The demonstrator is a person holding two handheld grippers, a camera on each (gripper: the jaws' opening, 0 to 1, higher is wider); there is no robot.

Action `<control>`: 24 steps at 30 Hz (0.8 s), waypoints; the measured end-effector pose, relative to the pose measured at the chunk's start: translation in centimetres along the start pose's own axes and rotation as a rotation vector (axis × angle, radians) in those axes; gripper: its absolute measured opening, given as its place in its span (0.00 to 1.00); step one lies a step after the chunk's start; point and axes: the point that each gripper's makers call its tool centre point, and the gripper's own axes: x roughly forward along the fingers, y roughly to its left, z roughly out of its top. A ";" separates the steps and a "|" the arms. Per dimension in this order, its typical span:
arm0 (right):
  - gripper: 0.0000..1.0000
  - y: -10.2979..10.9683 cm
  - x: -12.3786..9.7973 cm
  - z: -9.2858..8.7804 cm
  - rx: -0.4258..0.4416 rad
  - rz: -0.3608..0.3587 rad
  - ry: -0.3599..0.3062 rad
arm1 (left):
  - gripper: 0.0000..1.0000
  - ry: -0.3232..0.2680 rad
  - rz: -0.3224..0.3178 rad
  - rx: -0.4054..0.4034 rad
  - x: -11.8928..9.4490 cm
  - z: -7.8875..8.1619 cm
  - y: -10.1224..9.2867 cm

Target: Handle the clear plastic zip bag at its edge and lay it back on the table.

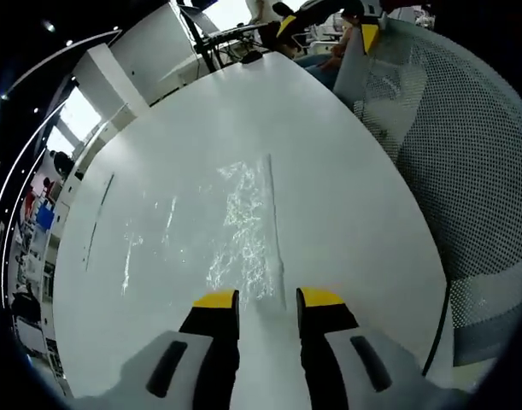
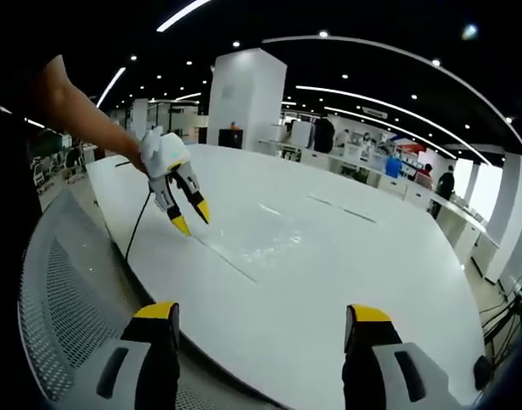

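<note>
Left gripper view looks down on a white table [image 1: 346, 196] where the clear zip bag [image 1: 243, 231] lies flat, just ahead of the left gripper [image 1: 268, 299], whose jaws stand apart around nothing. Right gripper [image 2: 261, 312] hangs spread wide near a mesh chair [image 2: 64, 290], holding nothing.

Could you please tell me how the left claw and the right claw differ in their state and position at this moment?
The left claw has its jaws fairly close together, while the right claw has them spread wide. The left claw hovers just above the near edge of the clear plastic bag on the table; the right claw is held back, beside the mesh chair. Both are empty, with yellow tips.
</note>
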 end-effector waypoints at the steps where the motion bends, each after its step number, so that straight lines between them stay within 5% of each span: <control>1: 0.78 0.0 0.0 0.0 -0.003 0.003 0.001 | 0.24 0.003 -0.006 0.001 0.1 -0.1 0.1; 14: 0.71 0.2 0.0 0.1 -0.011 0.003 0.010 | 0.20 0.030 -0.095 -0.048 1.4 -0.2 0.2; 24: 0.69 0.1 0.0 0.1 -0.005 -0.004 0.009 | 0.05 0.020 -0.158 -0.067 1.4 -0.1 -0.7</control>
